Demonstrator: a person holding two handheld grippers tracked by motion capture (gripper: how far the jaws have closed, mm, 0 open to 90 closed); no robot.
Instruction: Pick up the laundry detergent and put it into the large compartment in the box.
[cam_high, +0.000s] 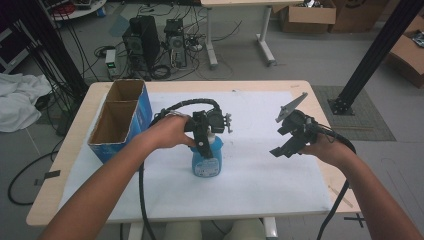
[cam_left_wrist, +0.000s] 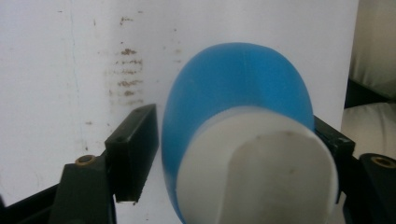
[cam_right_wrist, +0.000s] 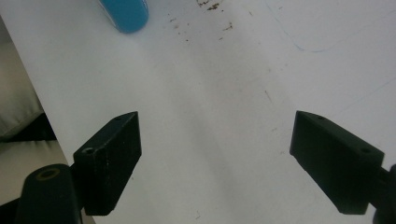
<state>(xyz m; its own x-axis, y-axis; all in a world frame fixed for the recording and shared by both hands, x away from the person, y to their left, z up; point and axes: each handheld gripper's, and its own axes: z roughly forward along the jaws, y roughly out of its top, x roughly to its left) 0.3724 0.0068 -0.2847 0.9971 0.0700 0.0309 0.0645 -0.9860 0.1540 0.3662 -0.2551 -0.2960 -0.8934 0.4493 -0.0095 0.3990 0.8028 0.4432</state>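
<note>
A blue bottle (cam_high: 206, 162) with a white cap stands upright on the white sheet (cam_high: 260, 180) near the middle of the table. My left gripper (cam_high: 205, 150) comes down over its top, one jaw on each side of the bottle (cam_left_wrist: 233, 79). In the left gripper view a thin strip of white shows between one pad (cam_left_wrist: 135, 149) and the bottle, while the other pad (cam_left_wrist: 329, 135) is half hidden behind the cap. My right gripper (cam_high: 280, 141) hangs open over bare sheet to the right. Its jaws (cam_right_wrist: 215, 154) stand wide with nothing between them, and the bottle's base (cam_right_wrist: 126, 11) shows far off.
An open blue cardboard box (cam_high: 120, 120) stands at the table's left rear. The wooden table edge (cam_high: 320, 115) runs close beside my right hand. Computer towers (cam_high: 145, 40), cables and cartons lie on the floor beyond. A black post (cam_high: 370, 60) rises at the right.
</note>
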